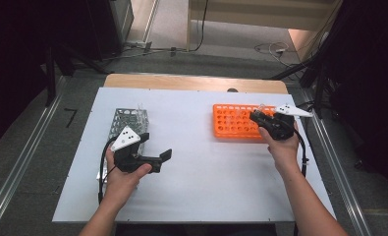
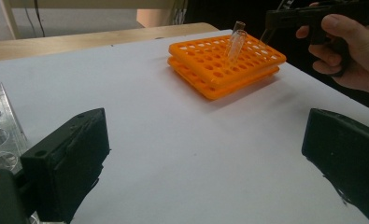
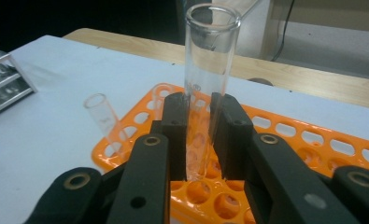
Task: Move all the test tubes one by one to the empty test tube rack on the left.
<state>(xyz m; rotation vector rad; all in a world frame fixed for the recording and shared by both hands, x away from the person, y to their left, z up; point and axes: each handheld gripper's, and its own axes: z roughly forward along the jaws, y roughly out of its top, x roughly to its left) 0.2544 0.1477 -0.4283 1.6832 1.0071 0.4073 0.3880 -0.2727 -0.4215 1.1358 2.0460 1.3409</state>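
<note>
Right gripper view, clear upright glass tube (image 3: 205,88)

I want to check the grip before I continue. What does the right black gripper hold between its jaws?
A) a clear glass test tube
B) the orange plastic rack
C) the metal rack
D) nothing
A: in the right gripper view, the right black gripper is shut on a clear glass test tube, upright above the orange plastic rack.

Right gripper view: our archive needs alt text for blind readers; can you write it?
The right gripper clamps an upright clear glass test tube just above an orange rack on a white table. A second tube leans in the rack's left side.
</note>
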